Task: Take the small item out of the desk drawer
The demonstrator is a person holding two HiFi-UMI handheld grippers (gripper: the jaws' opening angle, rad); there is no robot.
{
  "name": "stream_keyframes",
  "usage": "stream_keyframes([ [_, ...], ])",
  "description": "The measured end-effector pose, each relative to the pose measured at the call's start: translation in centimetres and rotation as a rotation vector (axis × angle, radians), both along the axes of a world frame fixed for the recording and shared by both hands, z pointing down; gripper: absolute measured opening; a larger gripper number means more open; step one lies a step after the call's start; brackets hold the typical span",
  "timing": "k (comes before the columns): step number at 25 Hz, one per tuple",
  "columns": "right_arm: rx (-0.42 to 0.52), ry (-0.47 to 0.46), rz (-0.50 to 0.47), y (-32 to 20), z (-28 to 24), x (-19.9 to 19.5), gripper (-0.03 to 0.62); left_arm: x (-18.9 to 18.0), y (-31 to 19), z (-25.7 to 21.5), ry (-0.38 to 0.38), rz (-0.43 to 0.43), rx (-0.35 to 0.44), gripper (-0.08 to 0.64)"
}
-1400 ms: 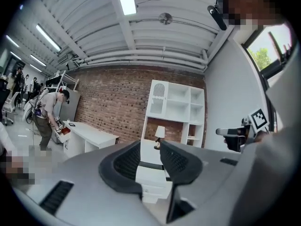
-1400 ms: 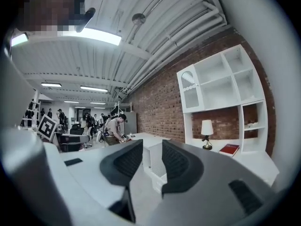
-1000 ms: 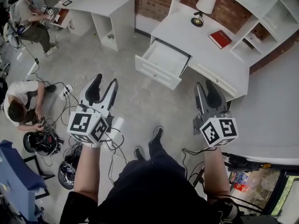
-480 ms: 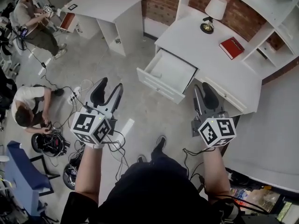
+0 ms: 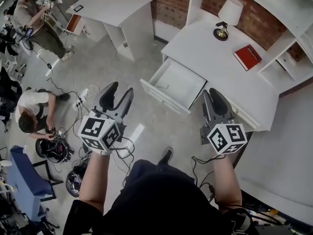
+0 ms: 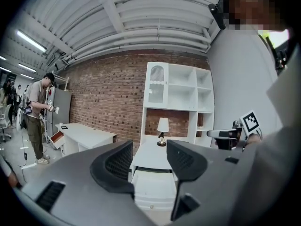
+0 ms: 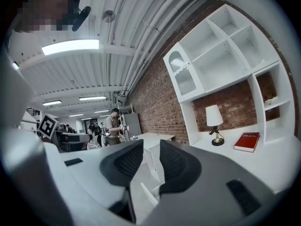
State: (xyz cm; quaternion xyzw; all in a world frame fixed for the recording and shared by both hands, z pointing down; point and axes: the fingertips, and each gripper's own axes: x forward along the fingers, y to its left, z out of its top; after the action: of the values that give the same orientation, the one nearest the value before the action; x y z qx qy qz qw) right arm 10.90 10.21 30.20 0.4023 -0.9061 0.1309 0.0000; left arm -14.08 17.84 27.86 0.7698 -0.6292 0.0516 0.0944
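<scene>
The white desk drawer (image 5: 177, 85) stands pulled open under the desk top (image 5: 210, 48), ahead of and between both grippers. Its inside looks white, and I cannot make out a small item in it. My left gripper (image 5: 120, 88) hangs over the floor to the drawer's left, open and empty. In the left gripper view the drawer (image 6: 153, 188) shows past that gripper's (image 6: 149, 164) jaws. My right gripper (image 5: 211, 93) is near the drawer's right front corner. Its (image 7: 150, 161) jaws are closing with a gap left and nothing between them.
A table lamp (image 5: 230, 12) and a red book (image 5: 248, 57) sit on the desk top, with white shelving (image 5: 288, 13) behind. A second white desk (image 5: 117, 6) stands at the back left. A crouching person (image 5: 30, 112), cables (image 5: 58, 148) and a standing person (image 5: 34, 18) are at left.
The desk and drawer have shifted nearer and rightward in the head view as I step forward. The right gripper's jaws have narrowed. Both grippers stay empty.
</scene>
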Motion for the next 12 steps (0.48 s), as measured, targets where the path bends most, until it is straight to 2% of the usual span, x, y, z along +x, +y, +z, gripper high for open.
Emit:
stream_keyframes([
  [7,0.002,-0.011,0.003,-2.5,-0.5,0.4,0.101,0.3,-2.6,0.0,-0.017,0.001,-0.01,0.216],
  [12,-0.023,-0.01,0.02,-4.4,0.5,0.3,0.1,-0.3,-5.1,1.6,-0.027,0.024,-0.042,0.216],
])
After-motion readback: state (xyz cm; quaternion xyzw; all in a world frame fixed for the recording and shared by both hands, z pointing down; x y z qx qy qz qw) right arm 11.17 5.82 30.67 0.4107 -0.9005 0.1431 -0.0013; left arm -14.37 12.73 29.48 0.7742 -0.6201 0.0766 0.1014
